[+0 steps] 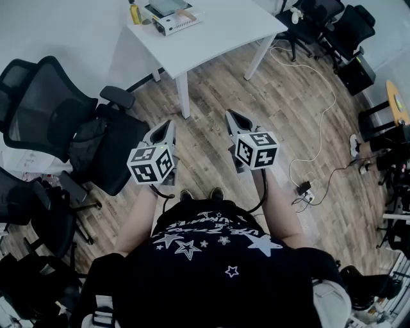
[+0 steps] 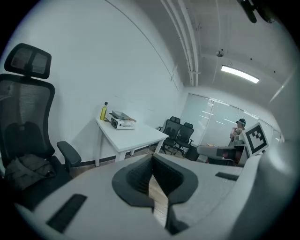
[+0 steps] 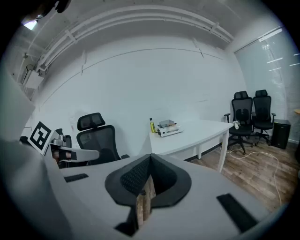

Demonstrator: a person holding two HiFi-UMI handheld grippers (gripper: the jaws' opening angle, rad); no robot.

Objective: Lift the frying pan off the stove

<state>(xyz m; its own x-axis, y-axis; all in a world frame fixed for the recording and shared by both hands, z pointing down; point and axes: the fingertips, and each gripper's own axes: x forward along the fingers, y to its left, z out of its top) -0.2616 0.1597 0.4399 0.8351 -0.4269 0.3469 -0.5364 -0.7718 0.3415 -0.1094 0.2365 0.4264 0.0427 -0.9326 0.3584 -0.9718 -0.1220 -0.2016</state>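
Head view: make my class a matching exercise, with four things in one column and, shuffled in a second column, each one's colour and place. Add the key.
Things
1. bottle
2. portable stove
3. cable
4. mesh office chair

Descriptions
A. white, looping across the wood floor
B. black, left of the table
C. yellow, standing on the table beside the stove
D. white, on the table, frying pan on top

Pairs: 1-C, 2-D, 3-A, 4-B

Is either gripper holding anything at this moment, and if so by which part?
Nothing is held. The left gripper and right gripper are both shut and empty, short of the white table.
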